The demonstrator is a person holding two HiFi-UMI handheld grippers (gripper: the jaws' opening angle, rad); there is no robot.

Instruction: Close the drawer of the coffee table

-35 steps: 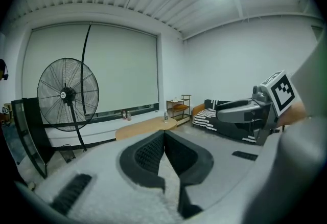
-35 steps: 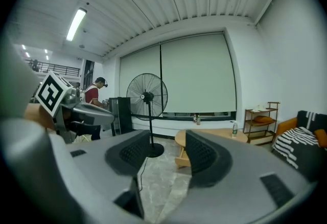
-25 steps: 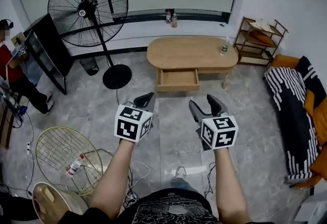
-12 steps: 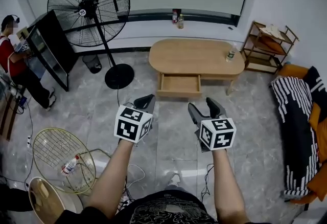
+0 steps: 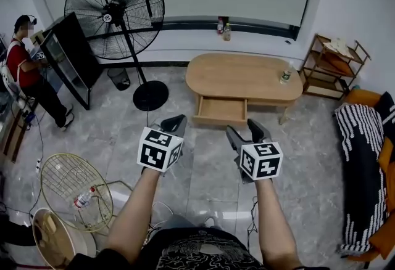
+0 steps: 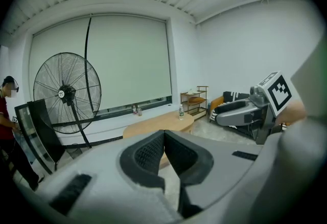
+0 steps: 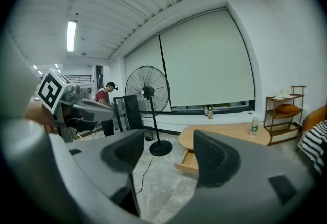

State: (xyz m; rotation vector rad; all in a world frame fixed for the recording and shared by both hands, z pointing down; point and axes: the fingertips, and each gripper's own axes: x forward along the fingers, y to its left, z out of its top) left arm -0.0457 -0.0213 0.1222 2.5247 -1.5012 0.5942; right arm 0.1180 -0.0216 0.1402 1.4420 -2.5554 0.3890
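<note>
Drawer (image 5: pixel 221 110): it is standing pulled out at the front of the coffee table (image 5: pixel 244 74), well apart from both grippers.
Left gripper (image 5: pixel 174 122): it is staying clenched, tips together, grasping nothing.
Right gripper (image 5: pixel 245 129): it is staying released, jaws apart, empty.
Change: the table is showing lower and slightly larger in the head view than a second ago.

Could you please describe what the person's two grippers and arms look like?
Both the left gripper and right gripper are grey, each with two dark fingers with meshed pads and a white cube bearing black square markers. The forearms are unsleeved; a black, pale-patterned top shows below.
</note>
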